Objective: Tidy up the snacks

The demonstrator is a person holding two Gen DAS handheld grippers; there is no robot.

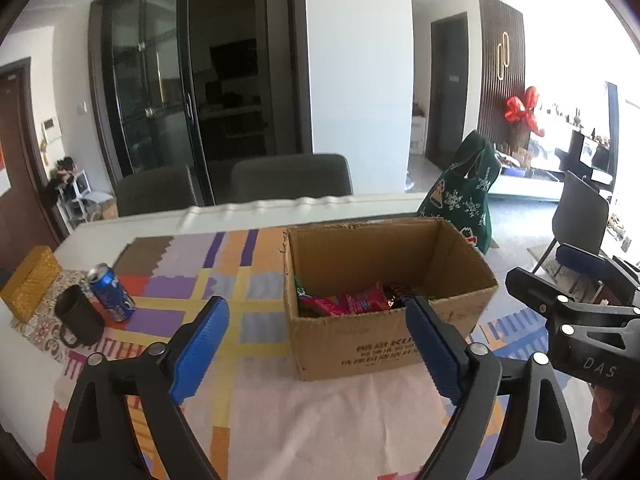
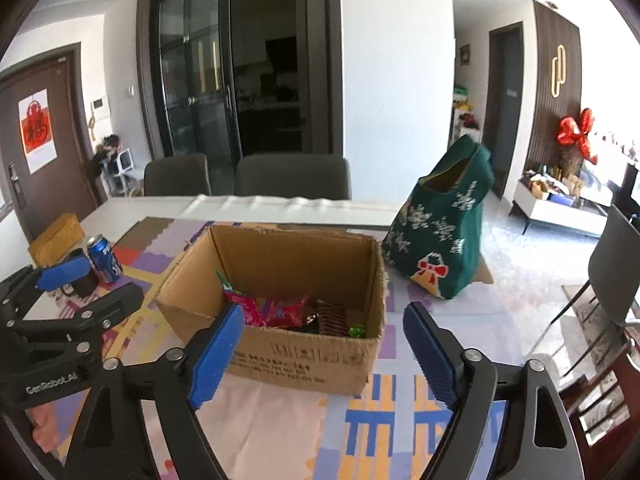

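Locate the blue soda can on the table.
In both views the blue soda can stands left of the cardboard box, beside the dark mug and gold box.

This is a home, an open dining and living area. A dining table (image 2: 132,208) under a patchwork cloth has grey upholstered chairs (image 2: 292,176) along its far side. Behind them, dark glass sliding doors (image 2: 196,80) show a kitchen. A brown entry door (image 2: 44,136) carries a red paper charm, and a low media cabinet (image 2: 560,208) stands by the bright window.
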